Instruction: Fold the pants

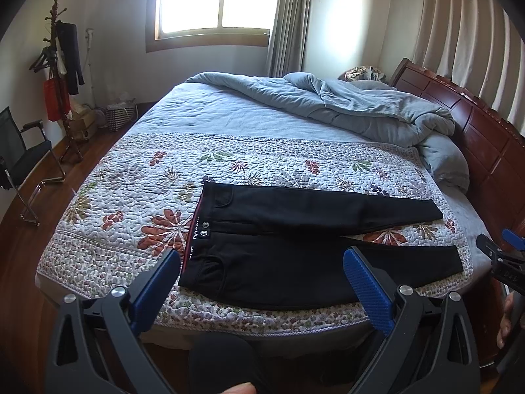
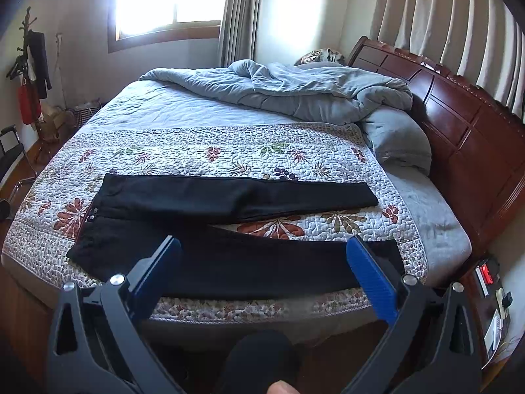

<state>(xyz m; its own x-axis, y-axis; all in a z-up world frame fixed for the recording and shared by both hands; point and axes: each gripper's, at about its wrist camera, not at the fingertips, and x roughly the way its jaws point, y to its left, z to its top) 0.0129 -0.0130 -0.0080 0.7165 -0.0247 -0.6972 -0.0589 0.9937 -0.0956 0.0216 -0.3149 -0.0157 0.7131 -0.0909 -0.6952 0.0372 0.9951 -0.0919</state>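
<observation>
The black cotton pants (image 1: 295, 249) lie flat, unfolded, along the near edge of the floral quilted bedspread (image 1: 131, 197), long axis parallel to that edge, waistband left, hems right. The left gripper (image 1: 262, 269) hangs spread wide nearer the waistband, the right gripper (image 2: 262, 256) equally spread nearer the hems, both empty.

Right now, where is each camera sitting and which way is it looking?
Left wrist view: on the left gripper, above the bed's near edge, looking at the waistband end of the black pants; open blue fingers and a fingertip show.
Right wrist view: on the right gripper, further toward the headboard, looking at the pant legs; open blue fingers and a fingertip show.
Shared: pants, floral quilt, grey duvet, window.
</observation>
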